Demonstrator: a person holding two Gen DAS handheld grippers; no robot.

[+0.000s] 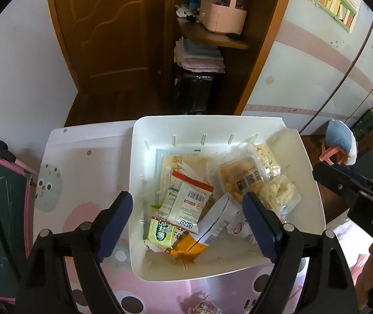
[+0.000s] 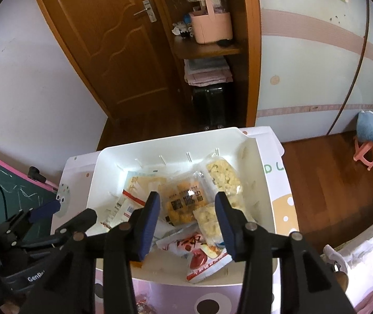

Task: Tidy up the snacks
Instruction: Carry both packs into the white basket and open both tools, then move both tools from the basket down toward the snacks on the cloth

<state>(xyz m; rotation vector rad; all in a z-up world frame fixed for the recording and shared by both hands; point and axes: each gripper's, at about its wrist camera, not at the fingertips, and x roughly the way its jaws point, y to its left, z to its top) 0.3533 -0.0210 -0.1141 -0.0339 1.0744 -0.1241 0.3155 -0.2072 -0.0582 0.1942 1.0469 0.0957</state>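
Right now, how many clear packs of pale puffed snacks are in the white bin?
2: one long pack against the far right corner, one smaller pack nearer, just right of the orange snack tray. Others may lie buried.

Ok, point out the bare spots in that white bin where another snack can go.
Bare floor shows along the white bin's near wall, in front of the orange packet, and in a strip behind the packets under the slotted far wall. The middle is crowded with overlapping packets between the green packet and the clear popcorn bag.

Snack packets [image 1: 186, 206] heaped in white bin [image 1: 314, 191]
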